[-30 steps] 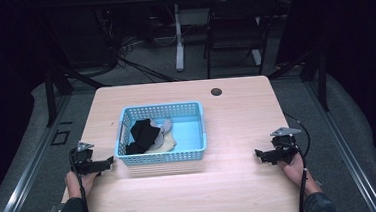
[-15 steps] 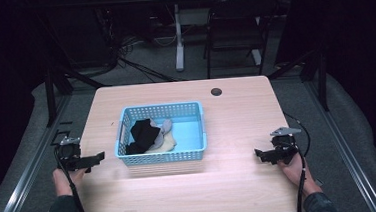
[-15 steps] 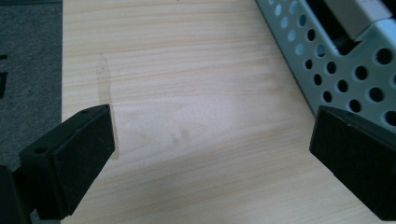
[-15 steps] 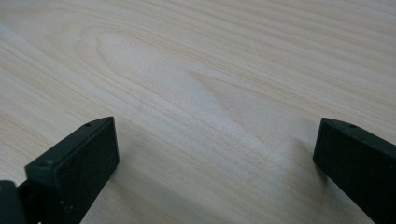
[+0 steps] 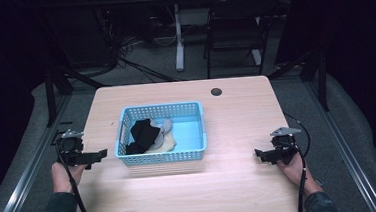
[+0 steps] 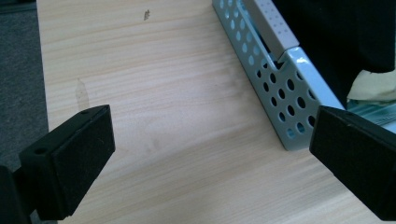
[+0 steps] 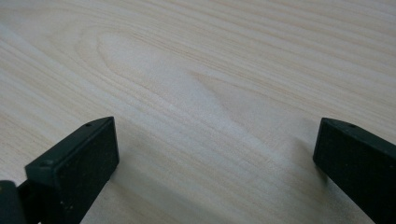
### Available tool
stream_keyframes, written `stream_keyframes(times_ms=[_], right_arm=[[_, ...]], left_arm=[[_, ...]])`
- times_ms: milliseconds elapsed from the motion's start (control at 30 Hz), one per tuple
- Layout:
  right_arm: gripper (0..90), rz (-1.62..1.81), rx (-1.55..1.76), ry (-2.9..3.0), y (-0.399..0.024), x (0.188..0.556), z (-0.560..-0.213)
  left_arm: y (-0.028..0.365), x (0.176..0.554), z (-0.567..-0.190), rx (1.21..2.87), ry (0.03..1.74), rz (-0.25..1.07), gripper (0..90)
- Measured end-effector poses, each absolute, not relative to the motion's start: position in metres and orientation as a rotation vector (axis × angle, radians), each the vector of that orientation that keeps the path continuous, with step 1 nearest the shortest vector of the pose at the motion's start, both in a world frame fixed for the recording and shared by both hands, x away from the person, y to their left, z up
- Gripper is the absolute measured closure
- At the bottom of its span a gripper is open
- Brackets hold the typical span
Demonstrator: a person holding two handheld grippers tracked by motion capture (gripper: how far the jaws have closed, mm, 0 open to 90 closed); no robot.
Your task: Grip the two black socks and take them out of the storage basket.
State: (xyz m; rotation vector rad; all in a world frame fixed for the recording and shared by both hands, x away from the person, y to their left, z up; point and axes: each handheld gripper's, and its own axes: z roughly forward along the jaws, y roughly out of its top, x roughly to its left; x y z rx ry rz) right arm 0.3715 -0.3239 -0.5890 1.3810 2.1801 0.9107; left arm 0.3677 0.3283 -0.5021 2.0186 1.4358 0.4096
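With both hands low at the bottom of the high view, I've got my left gripper (image 5: 100, 153) at lower left, jaws spread wide w/ nothing between, pointing toward the basket (image 5: 162, 158) but not touching it. Left gripper view: same basket's corner (image 6: 299, 112) sits at upper right, just beside my right-hand jaw, bare table (image 6: 163, 93) between the jaws. Small dark fleck on the wood near top center of that view.

Basket is blue, perforated walls, center of the table in the high view. Inside, toward its left half: a black cloth (image 5: 143, 134) on top of a pale cloth (image 5: 164, 143), w/ a grey bit at the upper edge of the pile. Right half of the basket floor is bare.

My right gripper (image 5: 257, 154) is at lower right of the high view, well apart from the basket, jaws also spread, holding nothing. Right gripper view: only wood grain (image 7: 210, 93) between the two black jaws.

Dark round hole (image 5: 216, 91) in the table near its far edge, right of center. Chair (image 5: 233, 32) on the floor behind, top of frame.
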Motion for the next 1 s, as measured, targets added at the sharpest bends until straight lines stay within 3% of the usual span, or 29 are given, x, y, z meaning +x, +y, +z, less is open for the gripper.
stream_keyframes(times_ms=[1000], right_arm=[[0.0,0.91,1.38,2.178,-0.324,0.372,-0.589]], left_arm=[[0.282,0.396,-0.439,2.146,1.328,0.333,0.0]])
